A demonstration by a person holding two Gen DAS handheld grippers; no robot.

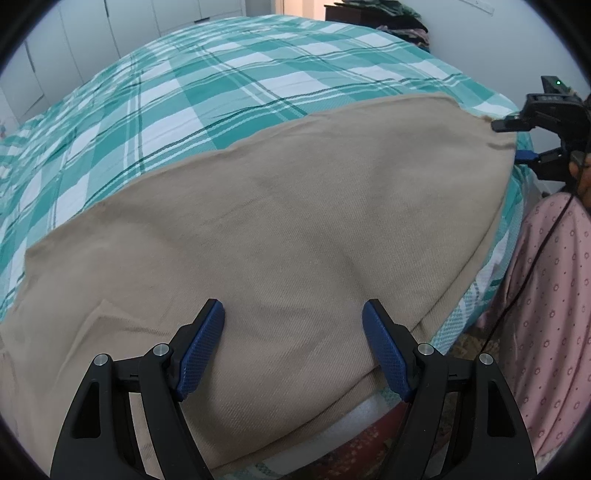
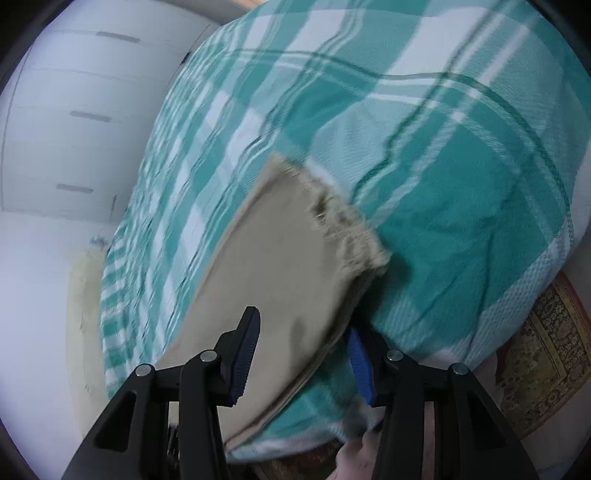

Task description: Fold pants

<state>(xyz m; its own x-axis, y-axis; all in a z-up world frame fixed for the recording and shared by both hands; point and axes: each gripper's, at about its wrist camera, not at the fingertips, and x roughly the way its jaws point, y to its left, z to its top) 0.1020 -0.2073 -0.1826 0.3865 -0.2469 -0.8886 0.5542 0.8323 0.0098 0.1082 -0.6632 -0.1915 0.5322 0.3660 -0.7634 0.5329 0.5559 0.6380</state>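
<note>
Beige pants (image 1: 277, 229) lie flat across a bed with a teal and white checked cover (image 1: 207, 85). My left gripper (image 1: 293, 350) is open just above the pants near the bed's front edge, jaws wide, holding nothing. My right gripper (image 2: 301, 354) is open around the frayed leg end of the pants (image 2: 288, 266), one finger above the cloth and one below its edge. The right gripper also shows in the left wrist view (image 1: 524, 140) at the far right end of the pants.
The bed cover (image 2: 424, 147) hangs over the bed edge. A patterned rug (image 2: 546, 358) lies on the floor. White cupboards (image 1: 74, 48) stand behind the bed. The person's pink dotted clothing (image 1: 546, 295) is at the right. A dark shelf with clothes (image 1: 376, 18) stands far back.
</note>
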